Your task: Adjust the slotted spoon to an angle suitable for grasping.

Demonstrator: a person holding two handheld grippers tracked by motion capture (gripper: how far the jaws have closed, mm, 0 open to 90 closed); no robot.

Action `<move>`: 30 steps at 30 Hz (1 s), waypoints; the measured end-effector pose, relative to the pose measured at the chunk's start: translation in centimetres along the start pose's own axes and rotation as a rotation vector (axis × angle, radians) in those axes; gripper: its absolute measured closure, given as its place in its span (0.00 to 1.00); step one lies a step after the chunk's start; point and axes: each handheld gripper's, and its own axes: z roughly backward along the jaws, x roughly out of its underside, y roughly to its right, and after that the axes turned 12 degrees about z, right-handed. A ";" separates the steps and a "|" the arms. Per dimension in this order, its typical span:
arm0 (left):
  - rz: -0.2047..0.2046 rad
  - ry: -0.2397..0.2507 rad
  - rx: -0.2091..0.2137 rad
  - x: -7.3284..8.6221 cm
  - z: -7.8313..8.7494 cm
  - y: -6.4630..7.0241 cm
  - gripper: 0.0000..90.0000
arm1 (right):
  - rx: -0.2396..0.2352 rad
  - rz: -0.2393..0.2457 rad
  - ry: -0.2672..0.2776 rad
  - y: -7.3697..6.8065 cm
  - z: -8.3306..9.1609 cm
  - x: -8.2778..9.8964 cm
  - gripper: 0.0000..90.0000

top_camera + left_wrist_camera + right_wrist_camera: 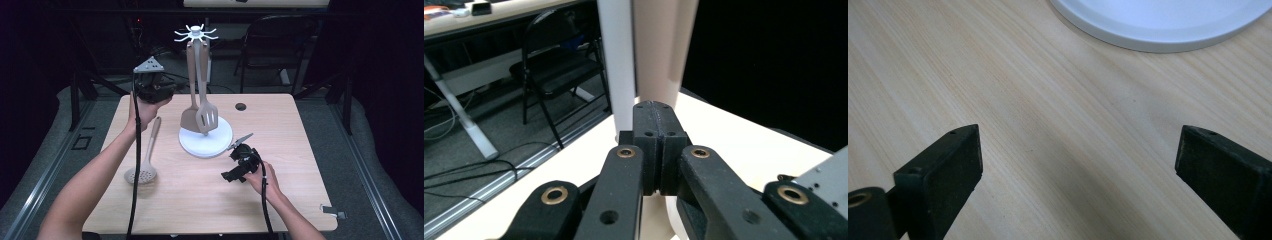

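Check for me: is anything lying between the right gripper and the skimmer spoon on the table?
Nothing visible does. The right gripper, jaws open, sits near the rack's white base; the skimmer spoon lies flat toward the left edge, with bare table between them. The left gripper's cable crosses over the spoon.

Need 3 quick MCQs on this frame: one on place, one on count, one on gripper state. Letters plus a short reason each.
1. Where is the skimmer spoon?
A. hanging on the rack
B. flat on the table, left of the rack base
C. in a gripper

2. How many utensils hang from the rack?
A. two
B. none
C. four

3. The right gripper is:
A. shut on a spoon
B. shut, empty
C. open

Key: 1 B, it lies on the wood by the left forearm; 2 A, a spatula and a slotted turner hang there; 3 C, jaws stand wide apart over bare table.
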 end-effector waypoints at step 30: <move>-0.053 0.137 -0.059 -7.1 2.0 0.8 1.00 | -0.005 0.007 -0.019 0.0 -0.1 0.1 0.06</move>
